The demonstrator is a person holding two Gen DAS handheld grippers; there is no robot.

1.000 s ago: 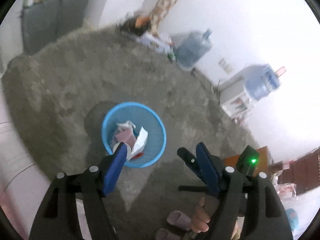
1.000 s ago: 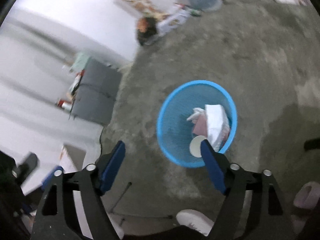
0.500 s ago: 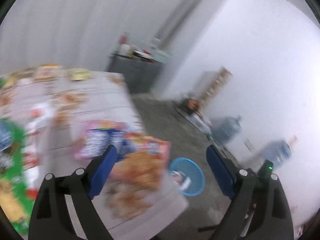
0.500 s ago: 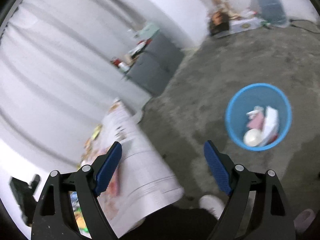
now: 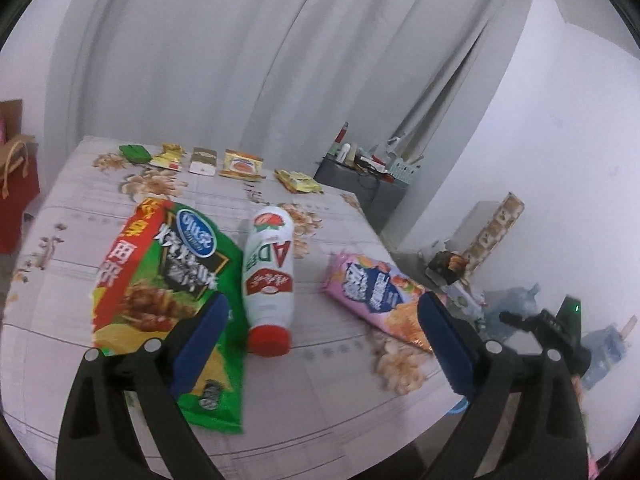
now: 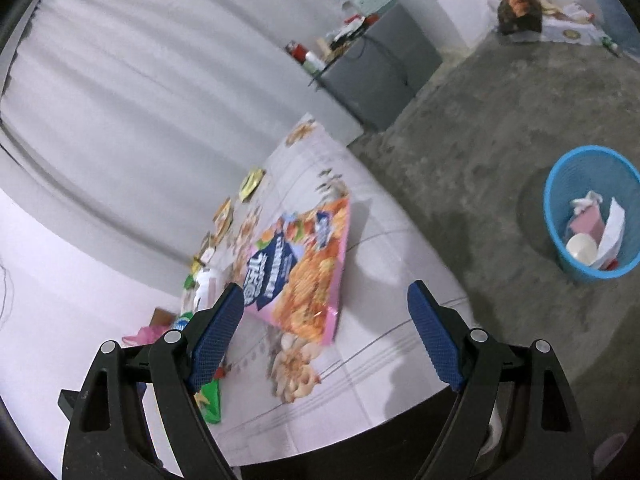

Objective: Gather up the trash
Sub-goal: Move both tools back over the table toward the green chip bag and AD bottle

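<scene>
You have swung both grippers from the blue bin (image 6: 592,216) back to the table (image 5: 340,380): left gripper (image 5: 320,344) opening empty over the bottle (image 5: 269,276), right gripper (image 6: 326,332) wide, empty, near the pink bag (image 6: 304,268).

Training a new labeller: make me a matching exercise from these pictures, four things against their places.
Things:
1. green chip bag
2. white bottle
3. pink snack bag
4. blue basket

Places:
a. on the floor, with trash inside
b. on the table, nearest its right edge in the left wrist view
c. lying between the two snack bags
d. partly behind the left gripper's left finger

Pairs: 1-d, 2-c, 3-b, 4-a
</scene>
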